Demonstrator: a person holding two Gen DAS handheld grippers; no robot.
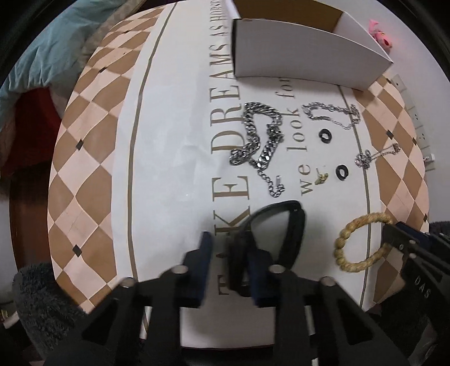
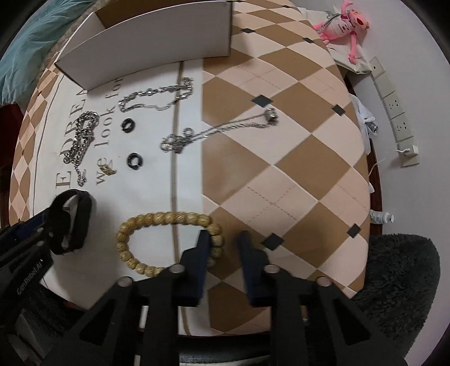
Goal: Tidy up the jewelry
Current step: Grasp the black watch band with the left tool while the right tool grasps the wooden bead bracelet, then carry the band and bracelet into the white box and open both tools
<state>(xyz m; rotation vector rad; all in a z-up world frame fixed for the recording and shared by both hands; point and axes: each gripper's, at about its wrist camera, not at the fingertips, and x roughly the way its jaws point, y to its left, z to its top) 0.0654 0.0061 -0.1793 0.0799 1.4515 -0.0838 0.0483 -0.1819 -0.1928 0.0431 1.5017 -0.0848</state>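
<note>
My left gripper (image 1: 229, 247) is open around the near side of a black band bracelet (image 1: 277, 225), one finger on each side of its strap; it also shows in the right wrist view (image 2: 74, 222). My right gripper (image 2: 223, 242) is open, its left finger inside the wooden bead bracelet (image 2: 166, 218), the beads between the fingers. That bracelet also shows in the left wrist view (image 1: 350, 245). A thick silver chain (image 1: 260, 135), a thinner chain (image 1: 332, 112), a pendant necklace (image 2: 216, 129), two black rings (image 1: 325, 135) (image 1: 342, 171) and a small gold earring (image 1: 320, 178) lie on the mat. An open white box (image 1: 295, 56) stands at the far side.
The round table (image 2: 281, 169) has a checked tan cover with a printed white panel. A pink plush toy (image 2: 347, 25) and a power strip (image 2: 393, 112) lie beyond its right edge. Dark fluffy rug (image 2: 399, 281) lies below the near edge.
</note>
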